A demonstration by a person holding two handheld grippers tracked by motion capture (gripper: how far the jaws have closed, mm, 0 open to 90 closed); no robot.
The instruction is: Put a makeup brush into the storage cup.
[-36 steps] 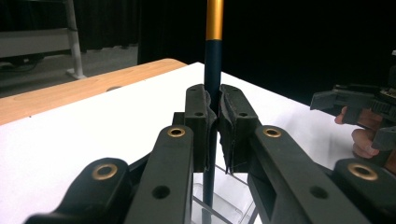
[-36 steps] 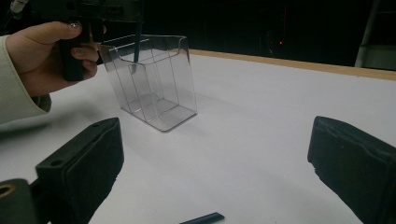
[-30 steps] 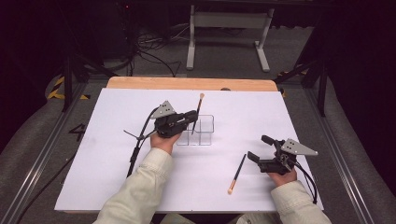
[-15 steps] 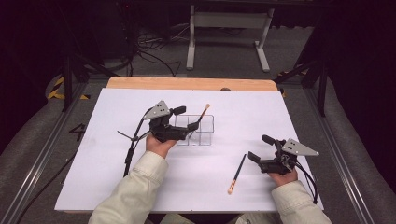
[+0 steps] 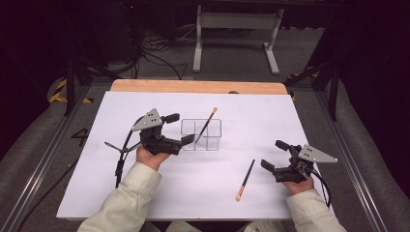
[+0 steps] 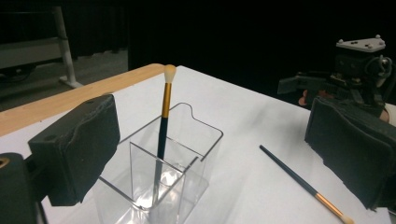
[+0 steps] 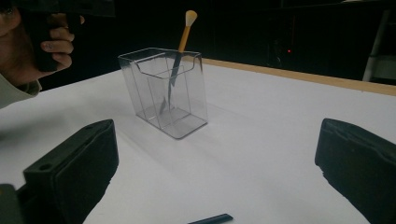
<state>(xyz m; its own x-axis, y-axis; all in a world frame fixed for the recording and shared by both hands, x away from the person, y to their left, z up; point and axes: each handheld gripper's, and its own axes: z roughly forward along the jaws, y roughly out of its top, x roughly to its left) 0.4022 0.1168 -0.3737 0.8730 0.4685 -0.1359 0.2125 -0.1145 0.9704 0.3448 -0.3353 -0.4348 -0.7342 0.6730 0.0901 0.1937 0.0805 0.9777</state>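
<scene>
The left gripper [image 5: 180,129] is held above the bench in the person's left hand [image 5: 151,157], its jaws pointing toward the right gripper; they have just been opening and now stand wide with nothing between them. The right gripper [image 5: 275,155] sits low in the right hand [image 5: 299,183], jaws spread and empty, aimed back toward the left gripper.

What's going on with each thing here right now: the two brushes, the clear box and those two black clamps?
Brush in the box: standing tilted in the clear box, bristles up, released.
Brush on the table: lying flat, untouched.
Clear box: upright, holds one brush.
Left gripper: jaws just opened, nothing between them, beside the box.
Right gripper: open, empty, near the lying brush.
</scene>
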